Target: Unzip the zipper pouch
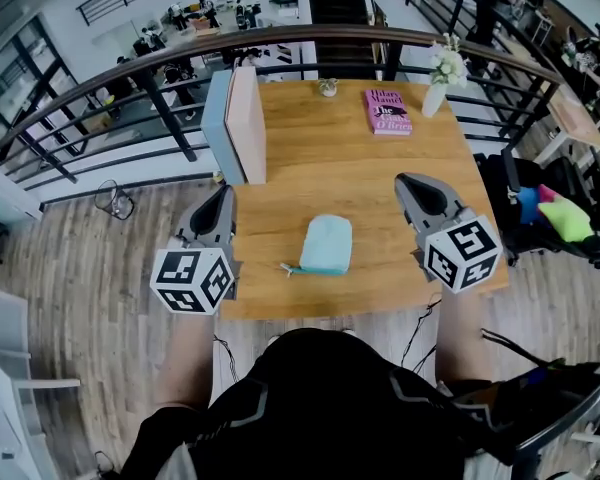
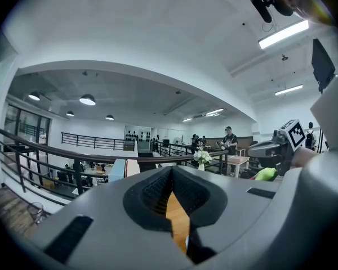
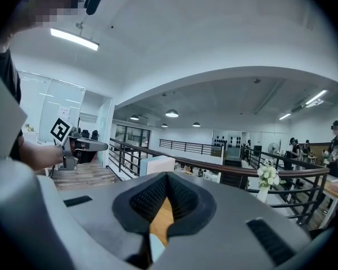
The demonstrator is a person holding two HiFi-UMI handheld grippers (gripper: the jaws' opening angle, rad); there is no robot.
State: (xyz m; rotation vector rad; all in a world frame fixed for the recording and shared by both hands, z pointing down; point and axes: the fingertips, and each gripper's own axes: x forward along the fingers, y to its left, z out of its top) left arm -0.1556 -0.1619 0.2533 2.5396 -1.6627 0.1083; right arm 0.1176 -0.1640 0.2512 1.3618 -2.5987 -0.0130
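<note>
- Left tongs [image 1: 224,192]: jaws pressed together, empty, held by the tabletop's [image 1: 330,148] left edge. Unless they spread first, they would only nudge the pouch.
- Pull [image 1: 287,267]: small, at the pouch's near left corner, so a pinch could easily miss or slip.
- Pouch [image 1: 327,244]: flat near the front edge, between both tongs. Unanchored, it may slide off.
- Right tongs [image 1: 406,181]: likewise closed and empty, apart from the pouch.

Wooden table [image 1: 360,193], pink book [image 1: 387,111], white flowers in vase [image 1: 444,71], upright pale board [image 1: 236,123], dark railing [image 1: 310,34]
</note>
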